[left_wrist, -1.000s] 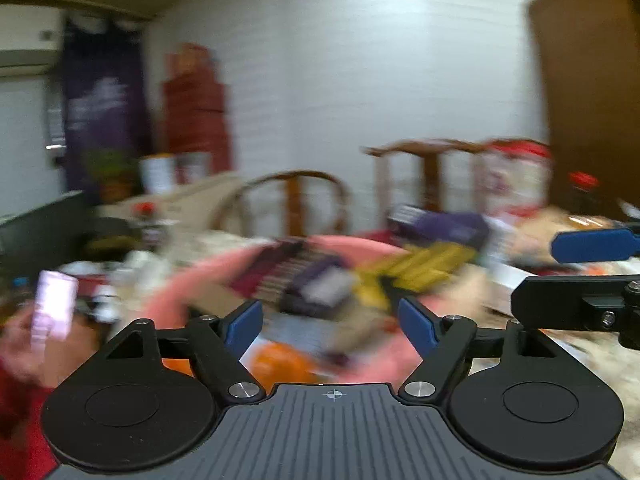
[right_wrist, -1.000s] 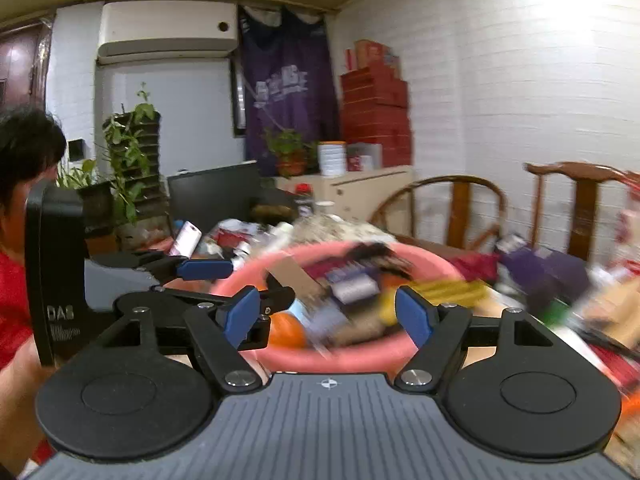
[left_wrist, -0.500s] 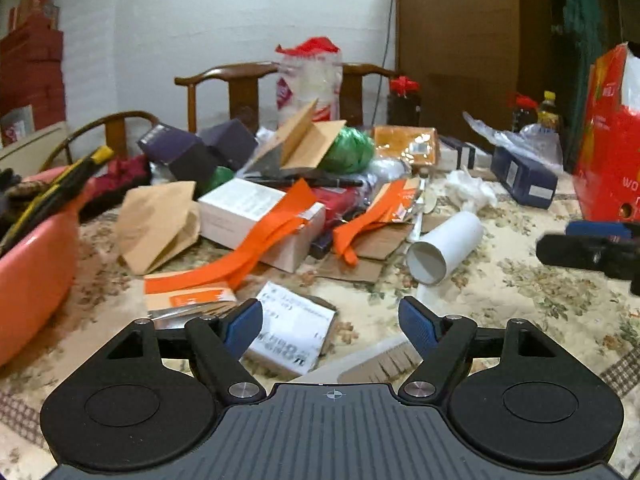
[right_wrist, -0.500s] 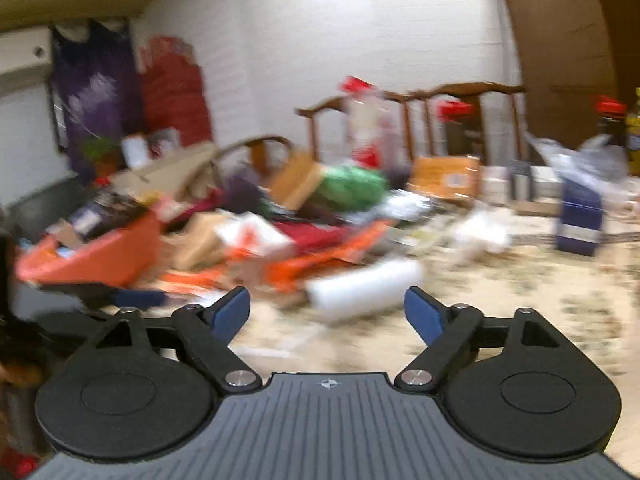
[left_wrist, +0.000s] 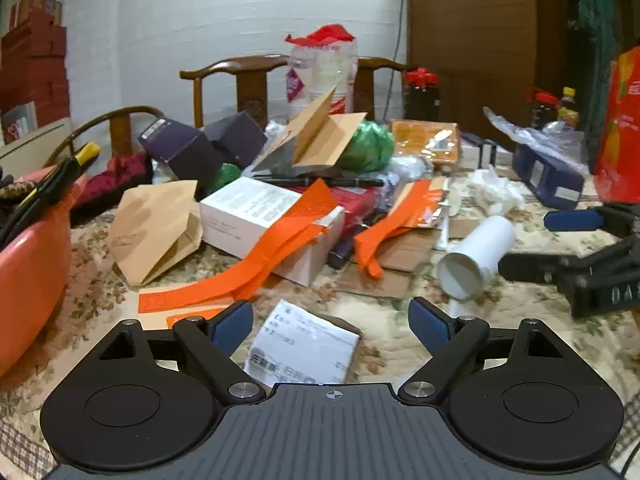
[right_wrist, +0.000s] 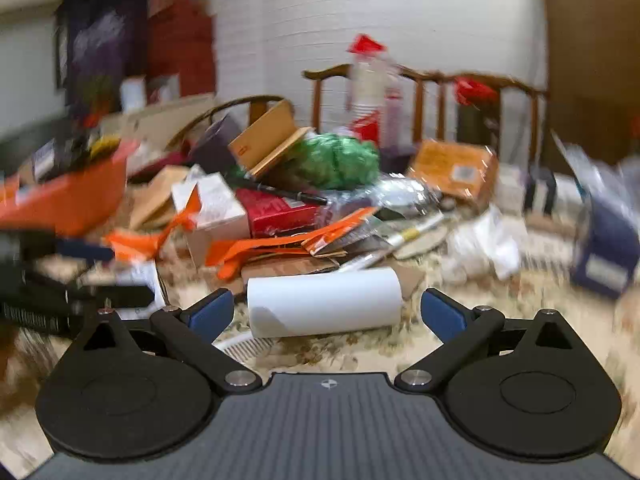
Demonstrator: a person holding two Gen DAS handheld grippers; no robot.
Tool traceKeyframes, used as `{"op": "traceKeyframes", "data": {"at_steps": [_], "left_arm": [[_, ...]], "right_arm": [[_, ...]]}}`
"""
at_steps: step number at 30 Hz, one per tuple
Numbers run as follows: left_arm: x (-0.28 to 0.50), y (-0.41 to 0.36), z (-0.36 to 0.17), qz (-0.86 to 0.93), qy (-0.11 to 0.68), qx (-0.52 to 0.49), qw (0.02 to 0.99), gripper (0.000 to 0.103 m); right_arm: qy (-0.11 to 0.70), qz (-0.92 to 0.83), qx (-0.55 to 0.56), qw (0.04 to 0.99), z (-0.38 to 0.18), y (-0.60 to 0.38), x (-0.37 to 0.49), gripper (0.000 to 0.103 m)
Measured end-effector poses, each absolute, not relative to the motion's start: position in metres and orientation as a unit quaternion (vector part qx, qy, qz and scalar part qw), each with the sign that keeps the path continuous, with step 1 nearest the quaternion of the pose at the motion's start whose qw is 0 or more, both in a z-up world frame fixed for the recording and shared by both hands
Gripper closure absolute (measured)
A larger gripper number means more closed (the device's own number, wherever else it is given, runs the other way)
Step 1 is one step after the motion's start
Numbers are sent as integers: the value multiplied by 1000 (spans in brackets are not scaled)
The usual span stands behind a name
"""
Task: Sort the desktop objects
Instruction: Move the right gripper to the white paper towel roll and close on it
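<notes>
My left gripper is open and empty, just above a small white labelled packet on the floral tablecloth. My right gripper is open and empty, with a white paper tube lying on its side between and just beyond its fingers. The same tube shows in the left wrist view, beside the right gripper. An orange-pink basin holding sorted items stands at the left. A pile of boxes, orange strips and brown paper bags fills the table's middle.
A white box, red box, green bag, purple boxes, a black pen and a dark blue box crowd the table. Wooden chairs stand behind. A white comb lies near the tube.
Both grippers have swung right, away from the basin and over the cluttered tabletop. The right gripper has closed in on the white tube; the left has lowered towards the labelled packet.
</notes>
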State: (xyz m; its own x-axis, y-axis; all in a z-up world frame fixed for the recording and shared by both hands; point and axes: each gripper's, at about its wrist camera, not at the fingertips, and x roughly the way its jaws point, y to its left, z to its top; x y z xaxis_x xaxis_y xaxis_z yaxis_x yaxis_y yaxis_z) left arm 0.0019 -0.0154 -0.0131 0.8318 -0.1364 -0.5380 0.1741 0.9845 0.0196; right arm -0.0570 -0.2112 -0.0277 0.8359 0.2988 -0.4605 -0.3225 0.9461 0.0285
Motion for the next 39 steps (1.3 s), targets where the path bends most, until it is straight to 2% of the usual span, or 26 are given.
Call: {"op": "traceKeyframes", "data": {"at_steps": [13,14,15,17,20,21,23,24,27,30,35,37,38,39], "left_arm": [[19,-15,-26,-103,265,32,958,11],[19,-12,-26,-100,263,27,959,11],[20,-10,-27,-97,263,21,960,10],[19,-5,-28,-96,266,11,959,10],[15,-4,-28,-98,262,9,960,9],[12,-5,-27,-96,257,15,961,9],[8,-6,-26,-85,245,24,965,8],[6,-5,-25,-82,240,26,967,8],[6,-4,-24,-85,236,18,968,8],[8,-1,-25,-87,243,5,966,8],[6,4,-25,-75,238,-1,968,7],[5,6,-25,-68,235,0,970,7],[5,6,-26,-64,234,1,970,6],[6,6,-26,-63,235,3,970,6]], "right_arm": [[268,201,-43,941,-41,-199,-21,3],[275,202,-31,940,-44,-201,-19,12],[286,198,-18,937,-46,-202,-17,36],[311,188,-12,931,-47,-201,-15,70],[308,199,-28,930,-47,-196,-24,67],[310,213,-26,926,-46,-195,-27,56],[300,230,0,926,-43,-200,-33,7],[284,232,22,930,-40,-204,-38,3],[271,217,104,932,-27,-218,-41,3],[300,179,188,918,-24,-227,-25,3],[336,92,209,914,-30,-210,4,5],[344,65,199,915,-35,-198,13,17],[350,54,188,916,-40,-192,17,34],[355,42,171,918,-44,-186,21,38]]}}
